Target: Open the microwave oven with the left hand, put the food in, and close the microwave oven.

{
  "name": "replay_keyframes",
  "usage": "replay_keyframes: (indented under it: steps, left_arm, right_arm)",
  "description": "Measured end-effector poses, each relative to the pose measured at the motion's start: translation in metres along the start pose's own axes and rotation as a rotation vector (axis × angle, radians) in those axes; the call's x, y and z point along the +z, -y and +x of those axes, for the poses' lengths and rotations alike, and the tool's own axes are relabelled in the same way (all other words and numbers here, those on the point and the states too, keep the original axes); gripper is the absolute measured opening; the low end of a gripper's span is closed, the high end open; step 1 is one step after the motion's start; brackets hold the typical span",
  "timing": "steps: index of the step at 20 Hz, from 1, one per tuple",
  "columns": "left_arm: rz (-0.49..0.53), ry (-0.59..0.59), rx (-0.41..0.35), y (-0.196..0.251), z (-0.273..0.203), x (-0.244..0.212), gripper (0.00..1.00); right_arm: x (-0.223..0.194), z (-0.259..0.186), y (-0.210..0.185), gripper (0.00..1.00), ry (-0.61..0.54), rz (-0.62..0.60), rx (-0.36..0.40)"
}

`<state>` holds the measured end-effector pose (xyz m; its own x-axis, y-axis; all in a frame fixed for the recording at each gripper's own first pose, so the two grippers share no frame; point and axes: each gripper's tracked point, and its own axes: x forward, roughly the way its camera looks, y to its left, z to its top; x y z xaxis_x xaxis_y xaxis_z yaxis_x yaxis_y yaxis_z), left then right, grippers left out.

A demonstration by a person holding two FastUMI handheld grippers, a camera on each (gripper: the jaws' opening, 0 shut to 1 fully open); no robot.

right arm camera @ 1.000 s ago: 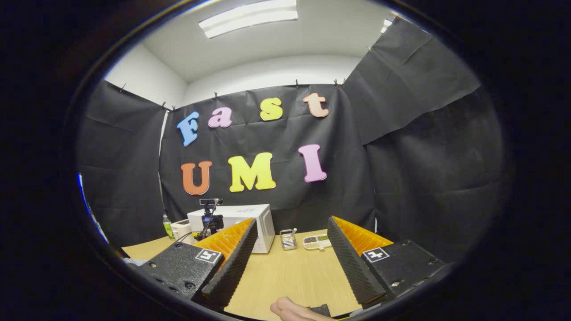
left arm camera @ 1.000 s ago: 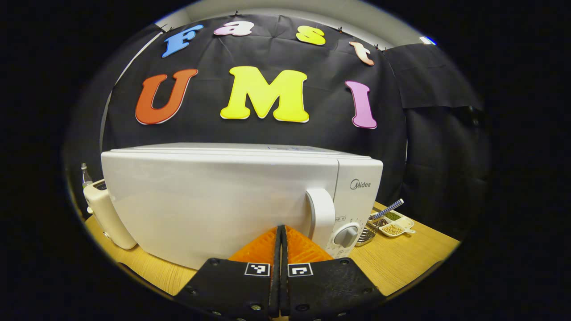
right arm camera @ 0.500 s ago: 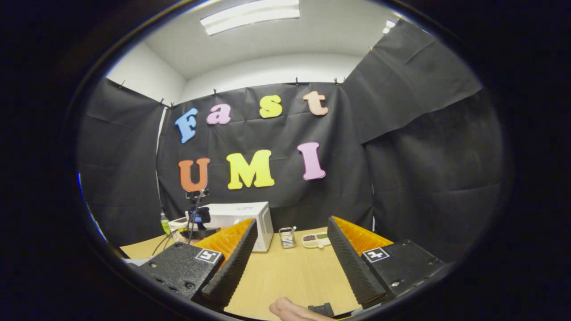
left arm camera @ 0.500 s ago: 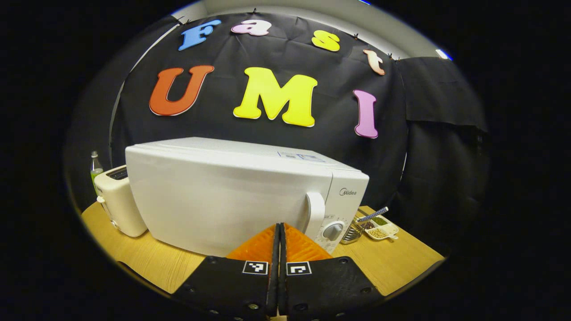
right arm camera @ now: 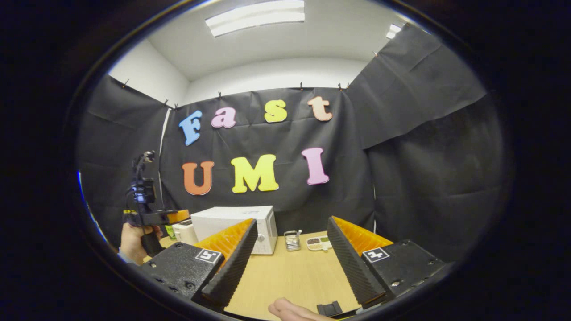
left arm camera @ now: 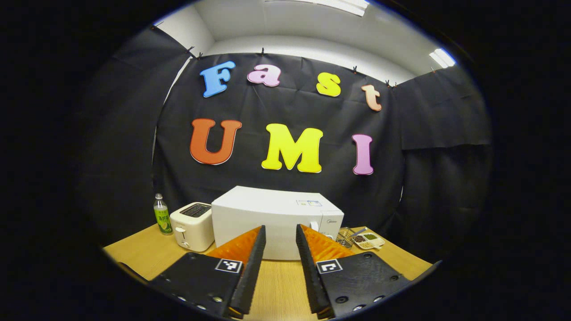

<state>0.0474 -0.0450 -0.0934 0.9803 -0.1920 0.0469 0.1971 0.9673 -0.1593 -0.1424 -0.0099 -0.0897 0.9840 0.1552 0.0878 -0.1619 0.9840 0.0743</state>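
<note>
Microwave [left arm camera: 276, 218] sits at the back of the worktop [left arm camera: 281, 285], door closed, front facing the camera in the left gripper view. Left gripper [left arm camera: 281, 236] is held back from it, well apart, fingers spread with a clear gap and nothing between them. Handle and dial on the microwave's right side are small and hard to make out.

Left gripper view also gives the neighbours: toaster [left arm camera: 192, 225] just beside the microwave's left wall, bottle [left arm camera: 161, 215] with a green label farther left near the cloth wall. On the microwave's right, a wire rack [left arm camera: 345, 236] and a divided dish [left arm camera: 369, 240] holding small grains; something thin sticks up from the rack, too small to identify.

Right gripper view looks from farther back and to the right. Right gripper [right arm camera: 290, 232] is spread wide, holding nothing, above bare worktop [right arm camera: 290, 276]. Microwave [right arm camera: 236, 220] appears small between and beyond its fingers, door closed, rack [right arm camera: 292, 240] and dish [right arm camera: 317, 243] to its right. At far left a hand [right arm camera: 134, 240] holds the left gripper [right arm camera: 154, 217] raised in front of the toaster [right arm camera: 183, 229]; its jaw state cannot be told from this angle. A fingertip [right arm camera: 290, 310] and a small black clip [right arm camera: 329, 308] lie at the bottom edge. Food cannot be seen.
</note>
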Motion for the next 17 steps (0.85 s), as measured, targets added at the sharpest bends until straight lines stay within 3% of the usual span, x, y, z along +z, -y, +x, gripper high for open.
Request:
replay_keyframes:
  steps: [1, 2, 3, 4, 5, 11, 12, 13, 15, 16, 17]
  left_arm:
    - [-0.008, 0.005, -0.017, 0.003, -0.017, 0.006, 0.52]
    - [-0.004, 0.005, -0.012, 0.002, -0.032, 0.01, 0.37]
    - [0.005, 0.005, -0.025, 0.003, -0.044, 0.013, 0.38]
    - [0.01, 0.007, -0.035, 0.005, -0.056, 0.012, 0.53]
    - [0.013, 0.008, -0.023, 0.002, -0.07, 0.013, 0.95]
    - [0.048, 0.01, 0.038, -0.006, -0.139, -0.006, 0.93]
    - [0.048, 0.008, 0.06, -0.01, -0.144, -0.009, 0.93]
    - [0.052, 0.011, 0.077, -0.012, -0.149, -0.007, 0.93]
    - [0.058, 0.011, 0.075, -0.01, -0.154, -0.007, 0.93]
    - [0.054, 0.007, 0.067, -0.009, -0.155, -0.009, 0.93]
    - [0.046, 0.003, 0.056, -0.005, -0.156, -0.01, 0.93]
  right_arm:
    - [0.001, -0.001, -0.004, 1.0, 0.001, -0.003, 0.004]
    - [0.003, -0.002, -0.008, 1.0, 0.003, -0.005, 0.01]
    - [0.004, -0.003, -0.012, 1.0, 0.006, -0.005, 0.013]
    - [0.005, -0.003, -0.017, 1.0, 0.008, -0.007, 0.017]
    - [0.004, -0.004, -0.021, 1.0, 0.005, -0.011, 0.022]
    - [-0.003, -0.001, -0.039, 1.0, -0.022, -0.041, 0.047]
    - [-0.004, -0.001, -0.041, 0.9, -0.026, -0.041, 0.05]
    - [-0.003, -0.001, -0.043, 1.0, -0.027, -0.039, 0.055]
    - [-0.004, 0.0, -0.045, 1.0, -0.033, -0.036, 0.058]
    - [-0.005, 0.001, -0.045, 0.9, -0.036, -0.034, 0.055]
    - [-0.005, 0.001, -0.045, 1.0, -0.04, -0.033, 0.053]
